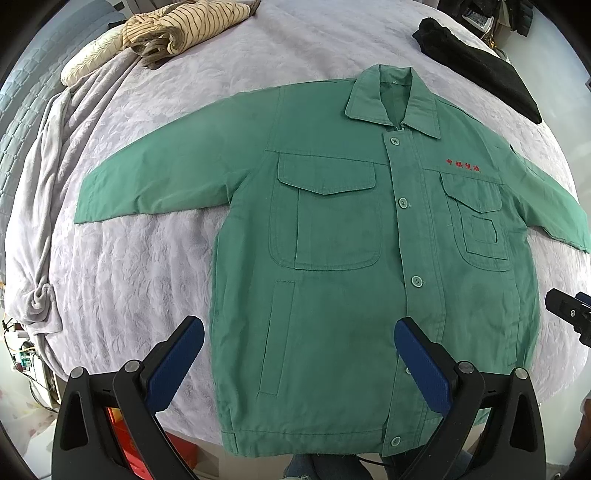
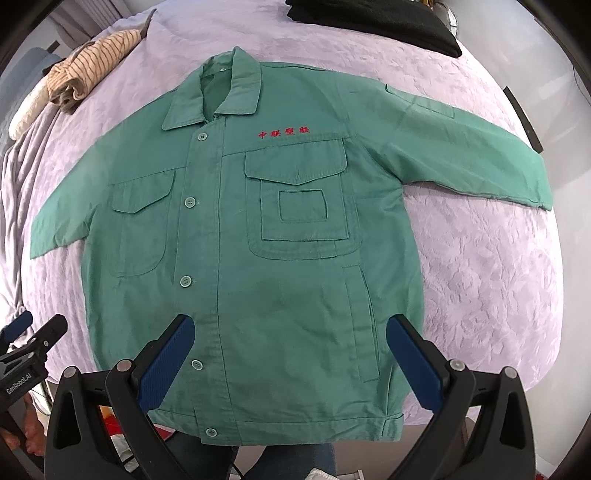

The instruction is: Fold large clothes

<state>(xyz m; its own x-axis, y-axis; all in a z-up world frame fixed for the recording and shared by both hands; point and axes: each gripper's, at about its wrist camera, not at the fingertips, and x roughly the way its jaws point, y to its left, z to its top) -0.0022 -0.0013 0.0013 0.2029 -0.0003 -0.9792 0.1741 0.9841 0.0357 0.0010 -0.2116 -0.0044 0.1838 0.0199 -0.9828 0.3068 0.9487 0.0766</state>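
1. Green cotton work jacket lies flat and face up on a bed covered with a pale lilac textured bedspread; it is buttoned down the front, collar at the far end, hem at the near edge of the bed.
2. Both sleeves are spread out to the sides, each resting on the bedspread.
3. Red embroidered characters sit on the chest above a flapped pocket; a second flapped chest pocket lies on the other side of the button placket.
4. Left gripper hangs above the lower part of the jacket, pointing steeply down, its blue-padded fingers spread wide with nothing between them and no contact with the cloth visible.
5. Right gripper is likewise over the lower front, near the hem, jaws fully spread and empty; its blue pads frame the slit side pocket and the placket.
6. In the left wrist view the right gripper's tip shows at the right edge; in the right wrist view the left gripper shows at the lower left.
7. A crumpled beige striped garment lies at the far left of the bed, well apart from the jacket.
8. A folded black garment lies at the far right, beyond the collar.
9. A bunched grey blanket runs along the bed's left side.
10. The person's jeans-clad legs show below the hem.
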